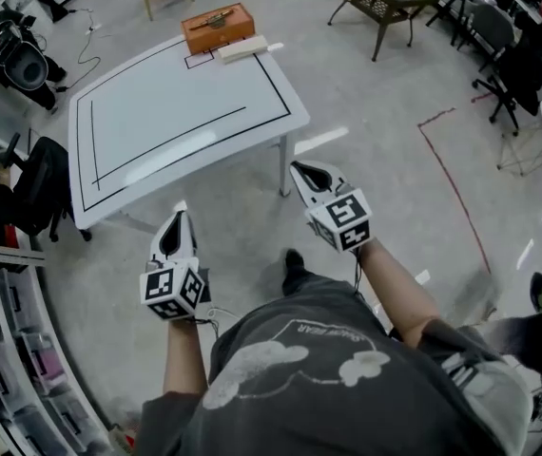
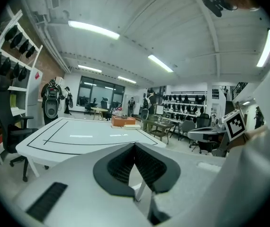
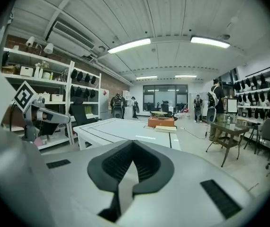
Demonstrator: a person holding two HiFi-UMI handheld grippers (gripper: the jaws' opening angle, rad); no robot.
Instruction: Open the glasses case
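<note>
Head view showed me well short of the table (image 1: 176,112), which lay at about 11 o'clock with bare floor between us. The left gripper (image 1: 182,218) and right gripper (image 1: 300,171) were both held out low in front of me, clear of everything. In each gripper view the fingers were pressed together at the tips, with nothing between them.

The task's things sat on the table's far edge, toward 12 o'clock: an orange box (image 1: 218,28) with something dark lying on its lid, and a flat cream case (image 1: 242,48) just beside it at its 5 o'clock. From there I could not tell which was the glasses case.

The risks, as I judged them:
- Arriving with the fingers shut would shove the case instead of gripping it.
- Both things sat close to the far edge, so a push could send either off the table.
- They lay so close together that a wide approach might catch the wrong one.
- Reaching across the whole top would be clumsy.
</note>
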